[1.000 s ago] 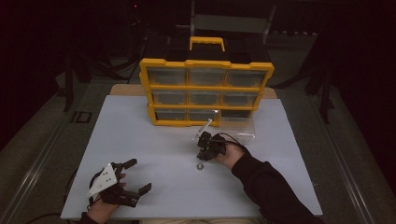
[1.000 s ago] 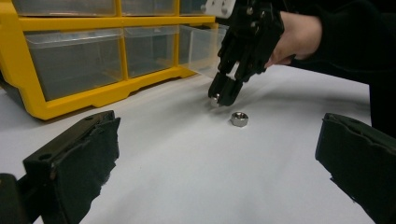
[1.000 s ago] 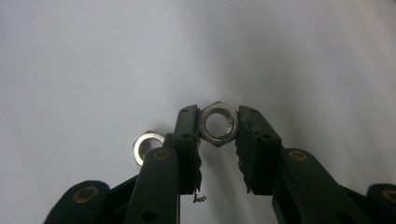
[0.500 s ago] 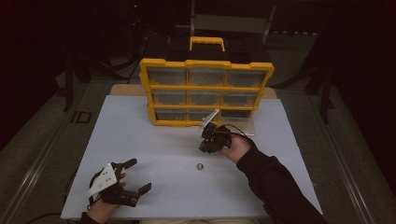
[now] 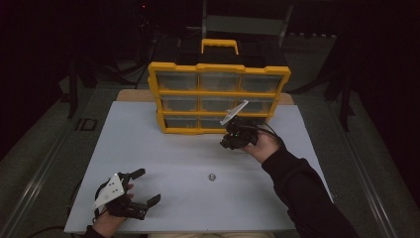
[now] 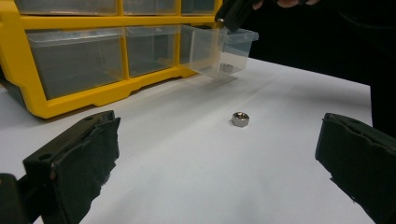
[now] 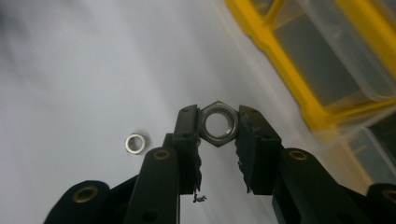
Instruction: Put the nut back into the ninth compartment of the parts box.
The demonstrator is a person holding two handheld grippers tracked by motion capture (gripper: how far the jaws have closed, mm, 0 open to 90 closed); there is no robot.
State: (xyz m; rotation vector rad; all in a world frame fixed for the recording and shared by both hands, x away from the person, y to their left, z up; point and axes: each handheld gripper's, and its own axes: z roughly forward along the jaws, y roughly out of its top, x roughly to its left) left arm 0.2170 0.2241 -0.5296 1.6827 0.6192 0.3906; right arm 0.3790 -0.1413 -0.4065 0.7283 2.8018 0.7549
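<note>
the room around you is dark, with little of it readable beyond some black frames and stands behind the far end. your white surface [image 5: 163, 148] lies lit in the middle, and a strip of brown board shows along its far edge. on that far part stands the yellow organiser [image 5: 218, 96], upright, with a yellow handle on top and rows of clear drawers facing you. in the left claw view one clear drawer [image 6: 219, 49] from the bottom row is pulled out over the surface, and a small metal piece lies inside it.

your right arm, in a dark sleeve, reaches in from the lower right. your right claw [image 5: 233, 139] hangs just in front of the organiser's bottom row, beside that open drawer. your left claw [image 5: 143, 187] rests low at the near left corner, well apart from everything else, with its jaws spread wide and nothing between them.

smallest are the two nuts. your right claw is closed narrowly on a hex nut [image 7: 217, 123], gripped by two opposite flats, its hole facing the camera. a second nut [image 5: 212, 177] lies flat on the bare surface near the middle, between your two claws and touching neither.
</note>
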